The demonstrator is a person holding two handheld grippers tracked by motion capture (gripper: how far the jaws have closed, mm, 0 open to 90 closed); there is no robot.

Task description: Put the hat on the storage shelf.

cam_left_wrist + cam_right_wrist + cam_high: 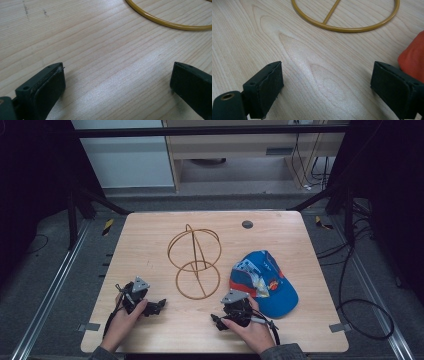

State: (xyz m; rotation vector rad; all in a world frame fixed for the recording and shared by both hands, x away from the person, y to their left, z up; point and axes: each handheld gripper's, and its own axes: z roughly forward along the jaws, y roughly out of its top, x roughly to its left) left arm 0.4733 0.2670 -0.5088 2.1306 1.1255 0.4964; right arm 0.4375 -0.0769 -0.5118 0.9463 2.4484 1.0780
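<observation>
We've got a pale wood surface [150, 235] in a dark room, gold wire stand [194, 261] beside blue cap [267, 282]; both grippers' [159, 306] [216, 321] jaws wide, empty.

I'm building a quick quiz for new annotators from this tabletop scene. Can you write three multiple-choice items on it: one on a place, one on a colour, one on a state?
1. Where does the cap lie relative to the wire stand?
A. To its right in the high view
B. To its left
C. On top of it

2. What is the cap's main colour?
A. Green
B. Blue
C. White

3. How do the jaws of the right hand-held gripper stand?
A. Shut on the cap
B. Shut on the stand
C. Open, with bare table between them

Key: 1 A, the high view shows it beside the rings; 2 B, blue crown with orange trim; 3 C, only wood lies between them.
</observation>
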